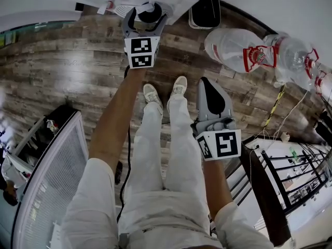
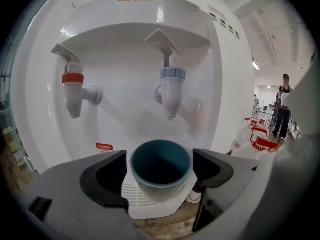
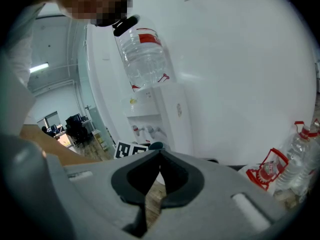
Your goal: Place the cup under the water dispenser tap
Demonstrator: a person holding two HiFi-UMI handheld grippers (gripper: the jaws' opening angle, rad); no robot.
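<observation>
Cup (image 2: 161, 166), round, smooth teal, sits upright on the white slotted drip tray (image 2: 145, 204) of the glossy white dispenser (image 2: 125, 84), right below the blue-collared tap (image 2: 171, 91). My left hand-held gripper (image 2: 160, 168) is spread wide w/ cup between black pads, not squeezing. Right hand-held gripper (image 3: 159, 156) is closed tight, empty.

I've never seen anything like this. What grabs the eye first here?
A teal cup sits on the white water dispenser's drip tray, below the blue tap, with the left gripper's jaws open on either side of it. The right gripper hangs shut by the person's legs, and large water bottles lie on the wood floor at right.
</observation>
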